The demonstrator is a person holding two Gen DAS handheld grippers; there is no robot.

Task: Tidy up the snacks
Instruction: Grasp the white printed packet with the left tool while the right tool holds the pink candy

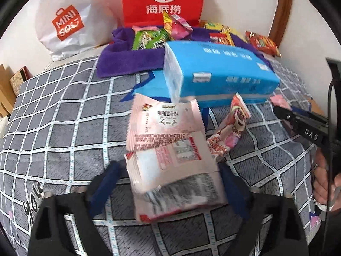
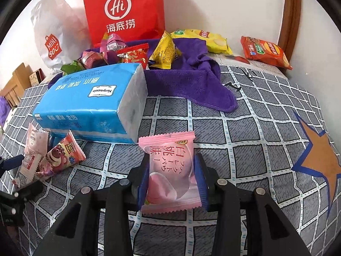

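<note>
A pink peach snack point(image 2: 172, 170) is pinched between the pads of the right gripper point(image 2: 173, 178). The left gripper point(image 1: 170, 181) is spread wide around a pale pink packet point(image 1: 177, 181) (blurred), with two more packets at its twelve o'clock by one blue tissue pack point(image 1: 223, 74).

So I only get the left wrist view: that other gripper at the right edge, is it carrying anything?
Observer: Yes. The right gripper is shut on a pink peach packet, with one blue pad on each side of it.
Operator: And is there anything on the bed past it that I'm missing?
Observer: A big orange star with a blue outline is printed on the bedspread, towards the right edge of the right wrist view.
</note>
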